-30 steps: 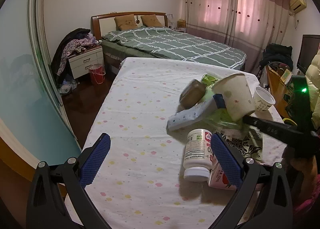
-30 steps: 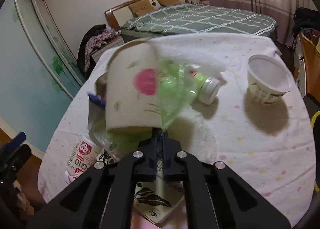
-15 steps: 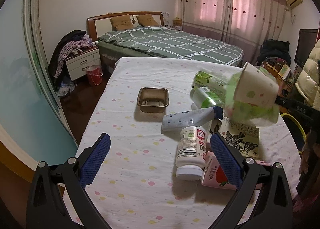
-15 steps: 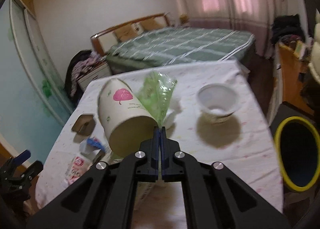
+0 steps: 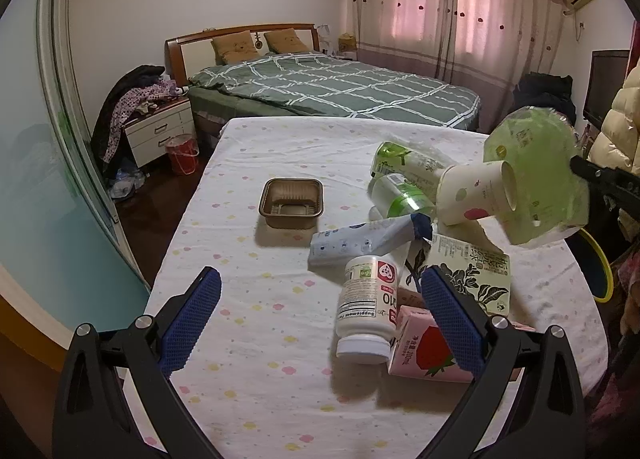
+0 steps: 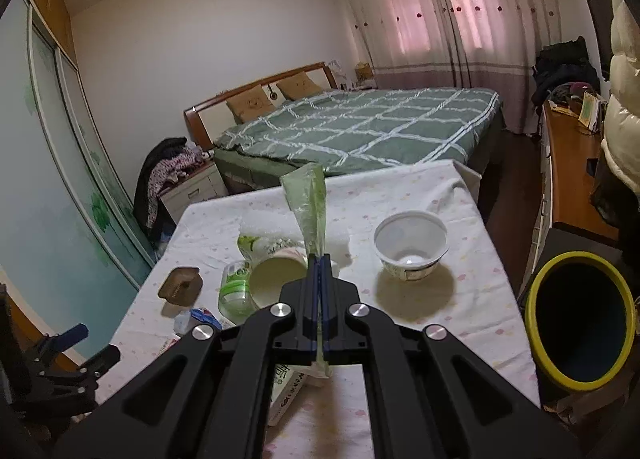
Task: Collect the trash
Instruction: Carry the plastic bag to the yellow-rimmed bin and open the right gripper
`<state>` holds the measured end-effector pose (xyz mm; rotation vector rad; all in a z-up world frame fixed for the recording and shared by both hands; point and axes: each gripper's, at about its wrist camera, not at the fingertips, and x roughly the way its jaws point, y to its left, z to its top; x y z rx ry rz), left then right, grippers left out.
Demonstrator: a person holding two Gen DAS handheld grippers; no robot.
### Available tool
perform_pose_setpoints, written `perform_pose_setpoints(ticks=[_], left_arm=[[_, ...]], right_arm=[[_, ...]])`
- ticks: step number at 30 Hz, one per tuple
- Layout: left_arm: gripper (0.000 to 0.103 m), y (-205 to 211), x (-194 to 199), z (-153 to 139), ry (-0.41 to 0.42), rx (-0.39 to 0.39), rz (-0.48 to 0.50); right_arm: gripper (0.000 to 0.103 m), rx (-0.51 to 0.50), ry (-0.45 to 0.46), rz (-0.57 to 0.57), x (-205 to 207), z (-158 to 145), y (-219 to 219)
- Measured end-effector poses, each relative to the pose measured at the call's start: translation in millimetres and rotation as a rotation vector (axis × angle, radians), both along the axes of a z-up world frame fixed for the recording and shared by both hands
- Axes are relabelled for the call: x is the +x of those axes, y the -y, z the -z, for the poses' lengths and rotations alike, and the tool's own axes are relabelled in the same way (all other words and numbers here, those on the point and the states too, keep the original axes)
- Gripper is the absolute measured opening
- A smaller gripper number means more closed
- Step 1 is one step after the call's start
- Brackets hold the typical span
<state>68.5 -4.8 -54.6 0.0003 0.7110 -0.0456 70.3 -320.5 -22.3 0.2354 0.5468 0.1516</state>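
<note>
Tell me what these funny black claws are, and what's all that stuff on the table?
The claws are grippers, two-finger tongs that a person holds, one in each hand. Each carries a camera looking along its fingers, so you get two pictures.

One picture comes from the left gripper. It is open and holds nothing. The other comes from the right gripper, shut on a green bag. From the left camera that bag hangs in the air.

On the table lies trash: a white bottle, a pink carton, a brown tray, a paper cup and a white bowl. A yellow-rimmed bin stands beside the table.
</note>
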Motion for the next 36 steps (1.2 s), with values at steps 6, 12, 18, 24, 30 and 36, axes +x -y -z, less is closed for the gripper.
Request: perform_pose_setpoints(ticks=[6, 12, 18, 24, 30, 36], left_arm=[[0.099, 5.5, -2.7, -3.7, 0.014, -0.006, 0.022], [0.099, 25.8, -8.8, -1.4, 0.018, 0.0, 0.085], [0.099, 53.1, -12.1, 14.7, -0.004, 0.008, 0.154], [0.099, 76.5, -9.7, 24.3, -0.019, 0.02, 0.197], [0.099, 86.7, -8.4, 25.9, -0.018, 0.022, 0.211], [0.099, 91.4, -9.8, 25.2, -0.028, 0.042, 0.206]], right_arm=[[0.001, -0.011, 0.066, 0.023, -23.4, -22.3, 10.1], [0.001, -0.01, 0.078, 0.086, -34.9, -25.9, 33.5], [0.001, -0.016, 0.054, 0.19, -40.5, -16.7, 75.5], [0.001, -0.017, 0.03, 0.335, -49.9, -5.2, 134.3], [0.001, -0.027, -0.026, 0.479, -48.1, 21.0, 190.5], [0.001, -0.027, -0.121, 0.563, -29.2, 62.7, 229.0]])
